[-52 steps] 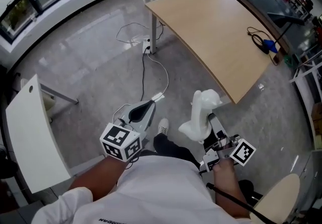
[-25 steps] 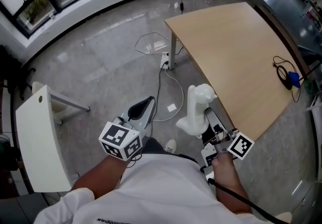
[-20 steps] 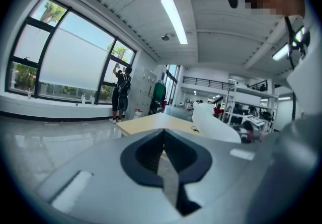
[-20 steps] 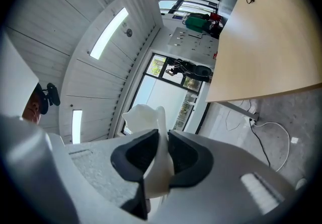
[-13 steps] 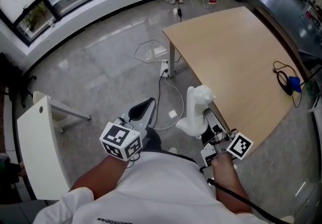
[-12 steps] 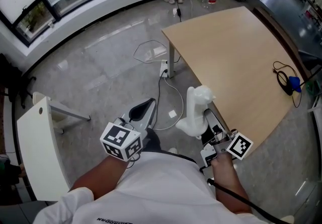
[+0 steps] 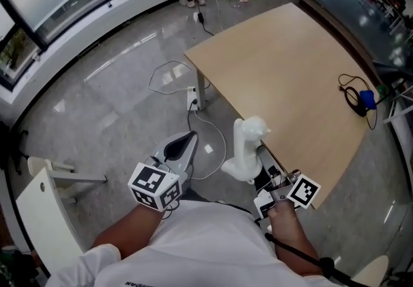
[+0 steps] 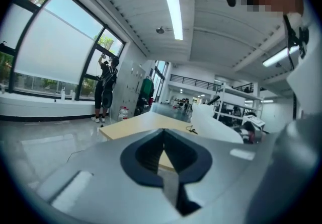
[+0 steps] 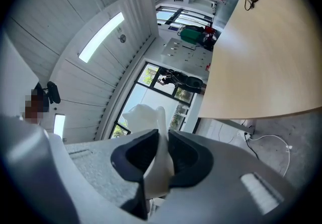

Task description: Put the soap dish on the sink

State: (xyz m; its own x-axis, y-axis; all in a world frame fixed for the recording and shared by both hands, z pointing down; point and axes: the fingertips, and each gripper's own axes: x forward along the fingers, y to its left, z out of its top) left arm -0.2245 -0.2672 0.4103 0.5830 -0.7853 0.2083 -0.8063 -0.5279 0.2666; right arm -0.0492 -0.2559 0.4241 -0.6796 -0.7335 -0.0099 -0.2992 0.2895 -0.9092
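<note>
My left gripper [image 7: 184,142] has its jaws closed together on nothing. Just right of it, the right gripper [image 7: 261,162] pinches the soap dish [image 7: 247,147] by a thin edge, jaws clamped on both faces. The dish (smooth, glossy white, moulded, lumpy at its far end) runs lengthwise away from the jaws, so the right hand carries this job. Farther right lies the pale wood counter [image 7: 284,66]. No sink shows anywhere, so I can't tell its direction.
</note>
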